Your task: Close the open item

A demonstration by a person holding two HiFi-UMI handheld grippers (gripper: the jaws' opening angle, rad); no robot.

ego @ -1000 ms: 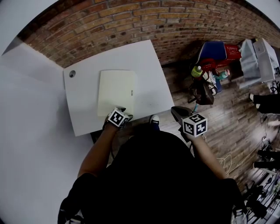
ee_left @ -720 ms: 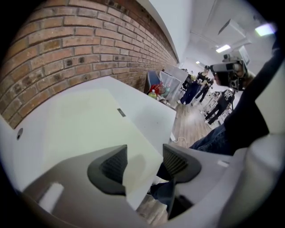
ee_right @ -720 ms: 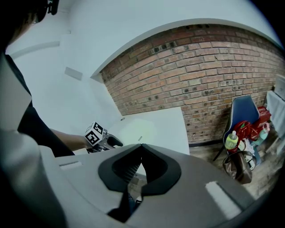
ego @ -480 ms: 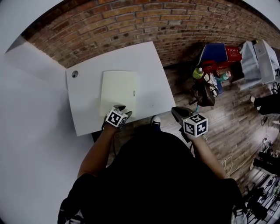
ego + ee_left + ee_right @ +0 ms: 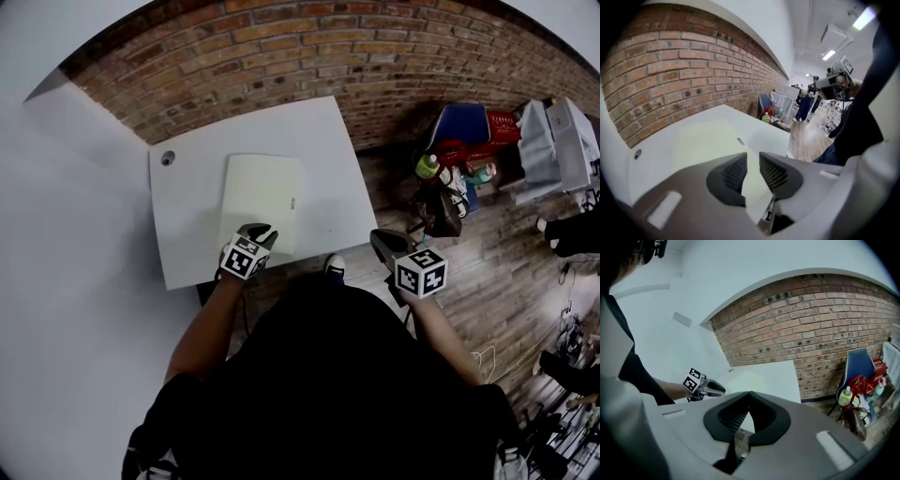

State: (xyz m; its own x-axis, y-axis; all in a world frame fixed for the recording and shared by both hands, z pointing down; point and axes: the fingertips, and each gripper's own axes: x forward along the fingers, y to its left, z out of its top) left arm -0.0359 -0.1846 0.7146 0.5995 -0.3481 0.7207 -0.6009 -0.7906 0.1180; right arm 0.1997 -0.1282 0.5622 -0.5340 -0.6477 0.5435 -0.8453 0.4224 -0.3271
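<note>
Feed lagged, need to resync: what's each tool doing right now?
Left tool: open, jaws have just been closing to a narrow gap, nothing between them.
Right tool: closed, tips together, empty.

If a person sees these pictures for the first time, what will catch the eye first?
First, the pale cream flat case lying flat in the middle of the white table, which stands against the brick wall. Next, the left gripper over the case's near edge; its jaws have just been closing to a narrow gap, with nothing between them. Bright clutter, a blue chair among it, stands on the floor at the right.
</note>
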